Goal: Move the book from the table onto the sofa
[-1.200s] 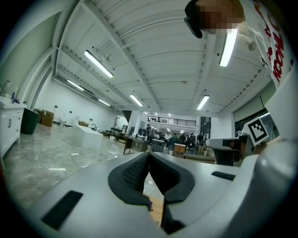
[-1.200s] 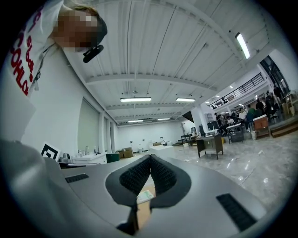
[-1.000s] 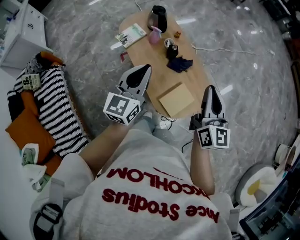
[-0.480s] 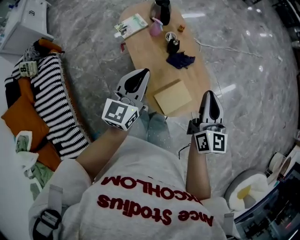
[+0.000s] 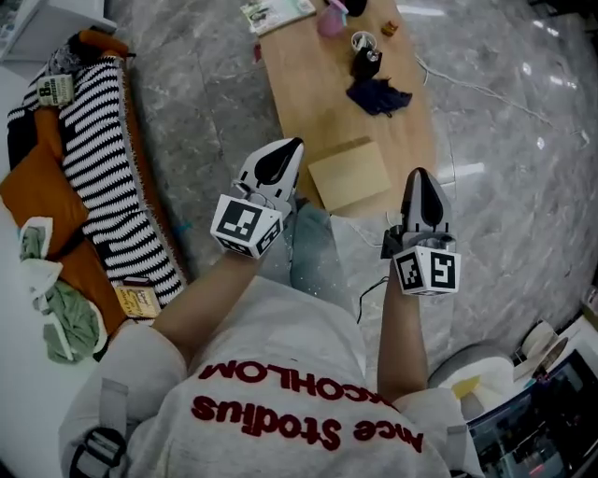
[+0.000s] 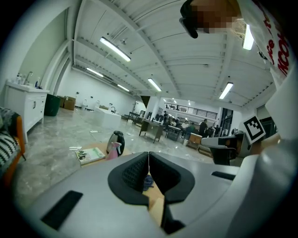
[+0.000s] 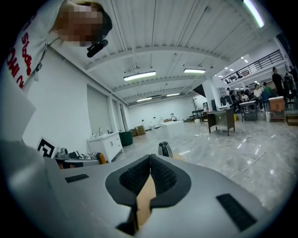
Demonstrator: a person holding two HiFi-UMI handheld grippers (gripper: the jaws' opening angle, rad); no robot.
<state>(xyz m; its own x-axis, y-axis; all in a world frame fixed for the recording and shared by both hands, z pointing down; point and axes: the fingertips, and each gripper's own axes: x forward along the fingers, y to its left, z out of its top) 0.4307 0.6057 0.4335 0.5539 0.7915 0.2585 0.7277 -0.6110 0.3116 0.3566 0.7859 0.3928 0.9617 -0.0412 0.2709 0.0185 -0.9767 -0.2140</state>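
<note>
A tan, flat book (image 5: 348,175) lies on the near end of the oval wooden table (image 5: 299,93). My left gripper (image 5: 291,143) hovers just left of the book, over the table's near edge, jaws shut and empty. My right gripper (image 5: 422,173) hangs just right of the book, by the table's right rim, also shut and empty. The sofa (image 5: 19,392) runs down the left side, carrying a striped blanket (image 5: 103,168) and orange cushions (image 5: 37,201). In the left gripper view the jaws (image 6: 148,155) meet in a thin line. The right gripper view shows its jaws (image 7: 150,158) closed too.
The table's far end holds a magazine (image 5: 276,11), a pink bottle (image 5: 332,19), a cup (image 5: 363,42) and a dark blue cloth (image 5: 378,96). A kettle (image 6: 118,139) stands behind them. A cable (image 5: 486,93) crosses the floor at right. A small book (image 5: 135,301) and green cloth (image 5: 70,317) lie on the sofa.
Both grippers have come down toward the table, still shut, flanking the book. The head view has shifted, so the table and sofa sit higher in the frame.
</note>
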